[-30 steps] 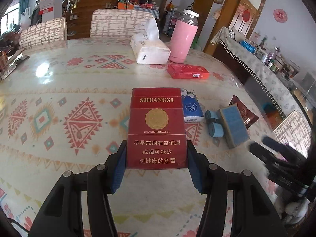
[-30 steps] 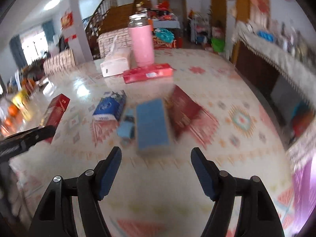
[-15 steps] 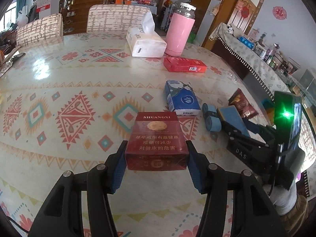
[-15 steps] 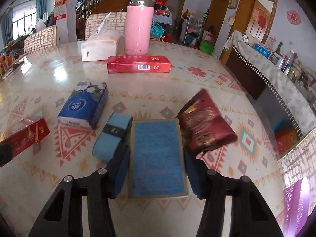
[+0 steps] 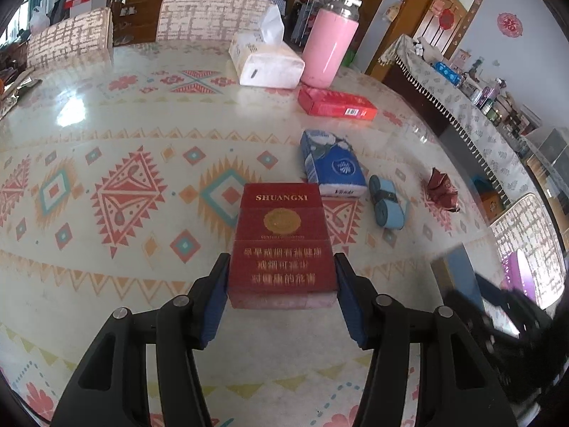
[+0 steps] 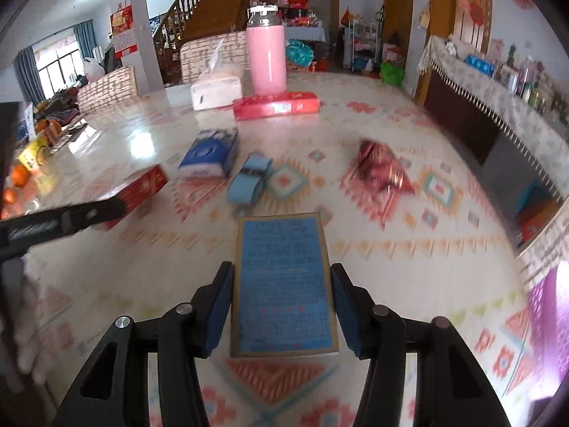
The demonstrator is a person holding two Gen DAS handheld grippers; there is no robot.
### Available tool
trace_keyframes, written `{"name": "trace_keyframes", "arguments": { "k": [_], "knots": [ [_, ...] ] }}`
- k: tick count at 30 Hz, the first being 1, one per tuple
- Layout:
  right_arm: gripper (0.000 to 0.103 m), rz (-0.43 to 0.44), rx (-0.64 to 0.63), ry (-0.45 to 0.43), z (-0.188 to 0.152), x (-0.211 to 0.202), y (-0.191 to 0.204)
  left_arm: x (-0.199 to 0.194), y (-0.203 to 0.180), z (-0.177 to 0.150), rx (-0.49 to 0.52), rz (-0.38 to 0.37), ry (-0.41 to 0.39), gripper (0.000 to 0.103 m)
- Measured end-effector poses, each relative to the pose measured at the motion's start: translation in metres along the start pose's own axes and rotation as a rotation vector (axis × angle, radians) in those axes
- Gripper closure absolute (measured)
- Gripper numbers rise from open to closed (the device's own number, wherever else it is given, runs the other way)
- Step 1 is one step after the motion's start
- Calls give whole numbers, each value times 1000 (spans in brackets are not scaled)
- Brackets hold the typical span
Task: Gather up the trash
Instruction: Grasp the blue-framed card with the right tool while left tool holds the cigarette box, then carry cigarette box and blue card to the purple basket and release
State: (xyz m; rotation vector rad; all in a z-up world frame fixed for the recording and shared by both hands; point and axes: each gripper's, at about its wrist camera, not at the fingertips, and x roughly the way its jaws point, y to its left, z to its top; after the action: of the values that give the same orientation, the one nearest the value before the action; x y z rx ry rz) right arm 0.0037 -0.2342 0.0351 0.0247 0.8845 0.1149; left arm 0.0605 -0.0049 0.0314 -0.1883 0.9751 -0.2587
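A dark red cigarette box [image 5: 281,227] marked SHUANGXI sits between the blue pads of my left gripper [image 5: 281,267], low over the patterned table. The pads still touch its sides while the jaws are opening. My right gripper [image 6: 281,274] is shut on a flat blue box [image 6: 282,284] with a gold edge, held above the table. A blue tissue pack [image 5: 332,167], a light blue roll [image 5: 387,206] and a crumpled dark red wrapper [image 5: 441,190] lie on the table beyond. From the right wrist view the red cigarette box [image 6: 142,185] shows at the left.
Further back stand a long red box [image 5: 336,105], a pink flask [image 5: 330,49] and a white tissue box [image 5: 266,60]. Two patterned chairs [image 5: 213,17] line the far edge. A sideboard [image 6: 498,106] runs along the right. Oranges [image 6: 17,174] lie at the far left.
My right gripper closed on the blue box and drew it back from the roll and wrapper. The red cigarette box tipped forward, then levelled out again in the left gripper.
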Motion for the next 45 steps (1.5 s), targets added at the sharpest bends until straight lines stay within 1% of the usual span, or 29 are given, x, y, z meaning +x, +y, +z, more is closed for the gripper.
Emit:
{"name": "trace_keyframes", "arguments": {
  "k": [2, 6, 10, 11, 12, 17, 23, 26, 29, 35, 41, 45],
  "knots": [
    [45, 25, 16, 18, -11, -5, -1, 4, -1, -1, 2, 2, 5, 33],
    [44, 40, 34, 48, -24, -4, 1, 12, 3, -2, -15, 14, 20, 32],
    [44, 23, 22, 70, -31, 3, 4, 17, 2, -4, -6, 35, 30, 32],
    [43, 21, 22, 67, -32, 3, 6, 16, 2, -4, -3, 39, 27, 40],
    [43, 18, 23, 66, -31, 3, 6, 15, 3, -4, -4, 34, 30, 45],
    [43, 4, 25, 67, -27, 8, 9, 9, 9, -1, -31, 25, 8, 46],
    [43, -52, -34, 53, -26, 13, 20, 7, 5, -2, -21, 33, 2, 46],
    [44, -49, -50, 49, -28, 9, 23, 4, 2, -3, -11, 34, -9, 46],
    [45, -43, -44, 24, -31, -1, 20, 0, -1, -4, -1, 35, -28, 46],
    [45, -30, 10, -15, -41, -33, -4, -2, -8, -5, 26, 38, -40, 46],
    [45, -29, 134, -64, -58, -70, -49, -4, -19, -9, 65, 45, -61, 46],
    [44, -35, 209, -102, -71, -92, -83, -6, -32, -12, 94, 23, -66, 47]
  ]
}}
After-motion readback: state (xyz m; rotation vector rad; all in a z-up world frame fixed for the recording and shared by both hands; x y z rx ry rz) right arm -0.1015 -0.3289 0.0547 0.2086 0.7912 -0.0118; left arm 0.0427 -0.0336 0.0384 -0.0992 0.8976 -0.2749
